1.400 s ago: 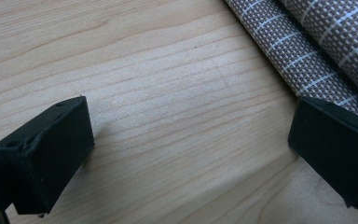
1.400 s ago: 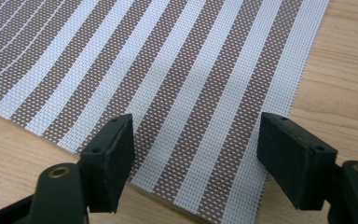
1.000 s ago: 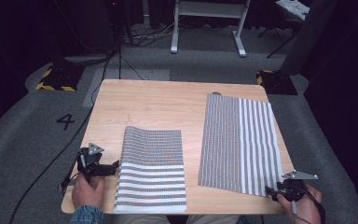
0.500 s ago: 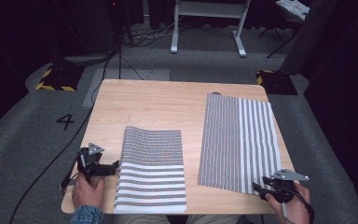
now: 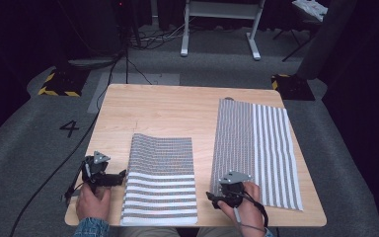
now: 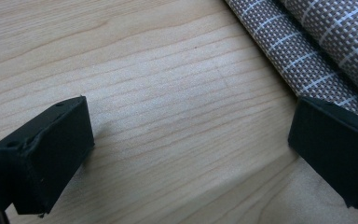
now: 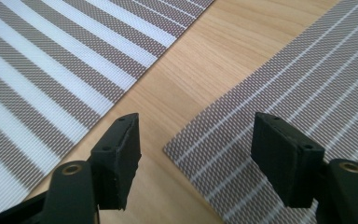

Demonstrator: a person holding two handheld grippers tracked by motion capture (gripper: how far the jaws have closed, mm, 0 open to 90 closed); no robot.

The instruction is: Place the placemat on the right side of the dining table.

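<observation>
Leftmost, the left gripper point(image 5: 109, 178) is held low over the table point(image 5: 168, 111), its jaws standing apart with nothing between them, aimed at the left edge of the folded mat point(image 5: 161, 181). Placement just beside that edge is judged to prepare a grasp of the fold. In the left gripper view the mat's doubled layers point(image 6: 326, 51) are seen just beside the right-hand jaw, a detail not resolved from above. Between the two mats a strip of bare wood is left. Farther right, the right gripper point(image 5: 216, 196) is seen at the near left corner of the flat mat point(image 5: 254, 148); its jaws have just been opening and stand apart, unclamped. The right gripper view places that corner point(image 7: 261, 140) between the jaws, with the folded mat point(image 7: 51, 79) at its left.
</observation>
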